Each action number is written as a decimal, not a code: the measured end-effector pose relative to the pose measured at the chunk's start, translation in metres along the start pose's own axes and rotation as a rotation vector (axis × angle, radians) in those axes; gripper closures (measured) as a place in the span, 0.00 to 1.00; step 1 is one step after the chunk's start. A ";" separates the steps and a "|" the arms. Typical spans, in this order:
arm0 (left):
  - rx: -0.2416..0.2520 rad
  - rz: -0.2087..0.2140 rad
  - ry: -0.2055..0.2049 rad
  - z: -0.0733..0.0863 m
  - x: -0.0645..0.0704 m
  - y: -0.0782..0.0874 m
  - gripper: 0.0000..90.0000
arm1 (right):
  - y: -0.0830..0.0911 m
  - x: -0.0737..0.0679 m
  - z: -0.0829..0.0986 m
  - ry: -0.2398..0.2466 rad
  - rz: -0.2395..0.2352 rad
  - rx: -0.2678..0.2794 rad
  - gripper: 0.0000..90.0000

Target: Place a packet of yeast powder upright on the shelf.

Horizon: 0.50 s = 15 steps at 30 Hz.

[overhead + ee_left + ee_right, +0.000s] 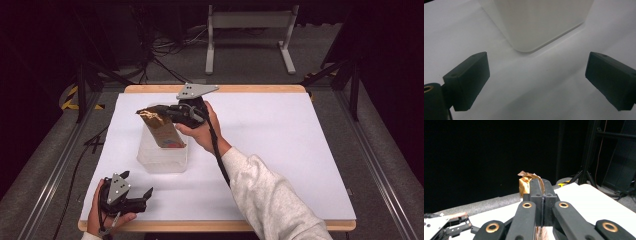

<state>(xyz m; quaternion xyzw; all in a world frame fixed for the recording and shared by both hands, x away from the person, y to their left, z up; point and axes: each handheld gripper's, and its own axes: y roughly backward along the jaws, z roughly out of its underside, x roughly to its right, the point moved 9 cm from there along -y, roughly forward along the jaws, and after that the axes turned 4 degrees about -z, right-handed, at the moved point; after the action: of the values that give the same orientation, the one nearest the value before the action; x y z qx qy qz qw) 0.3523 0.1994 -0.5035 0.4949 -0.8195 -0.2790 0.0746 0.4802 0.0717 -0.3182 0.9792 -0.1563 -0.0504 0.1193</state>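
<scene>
A brown paper pouch (162, 131) with a crumpled gold top hangs tilted, its lower end inside a translucent white bin (162, 159) on the table. My right gripper (156, 111) is shut on the pouch's top edge; in the right gripper view the jaws are pressed together on the pouch (525, 183). My left gripper (136, 184) rests open at the table's front left, pointing toward the bin. In the left gripper view a corner of the bin (536, 25) stands just beyond the spread fingers (467, 80), with nothing between them.
A white sheet (280, 150) covers the wooden table (225, 89). Metal frame rails (60, 165) run along both sides. A white stand (250, 35) and cables lie on the floor behind the table.
</scene>
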 end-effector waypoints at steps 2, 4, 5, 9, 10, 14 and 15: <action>-0.003 -0.002 -0.003 0.000 0.000 0.000 0.07 | -0.002 0.000 0.007 -0.004 -0.006 -0.006 1.00; -0.003 -0.002 -0.002 0.000 0.000 0.000 0.07 | -0.003 0.001 0.013 -0.007 -0.012 -0.009 1.00; -0.002 -0.002 -0.001 0.000 0.000 0.000 0.07 | -0.003 0.001 0.016 -0.017 -0.014 -0.009 1.00; -0.003 -0.001 -0.003 0.000 0.000 -0.001 0.07 | -0.001 0.005 0.028 -0.032 -0.019 -0.015 1.00; -0.004 -0.004 0.000 0.000 0.000 -0.001 0.07 | -0.001 0.006 0.031 -0.036 -0.019 -0.014 1.00; -0.010 -0.002 -0.005 0.000 0.001 -0.001 0.07 | 0.002 0.006 0.040 -0.046 -0.031 -0.018 1.00; -0.010 -0.002 -0.004 0.000 0.001 -0.001 0.07 | 0.003 0.006 0.040 -0.042 -0.029 -0.018 1.00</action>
<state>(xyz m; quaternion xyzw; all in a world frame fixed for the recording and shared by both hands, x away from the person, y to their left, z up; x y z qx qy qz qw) 0.3526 0.1981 -0.5047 0.4948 -0.8179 -0.2839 0.0750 0.4799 0.0586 -0.3567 0.9789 -0.1440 -0.0743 0.1242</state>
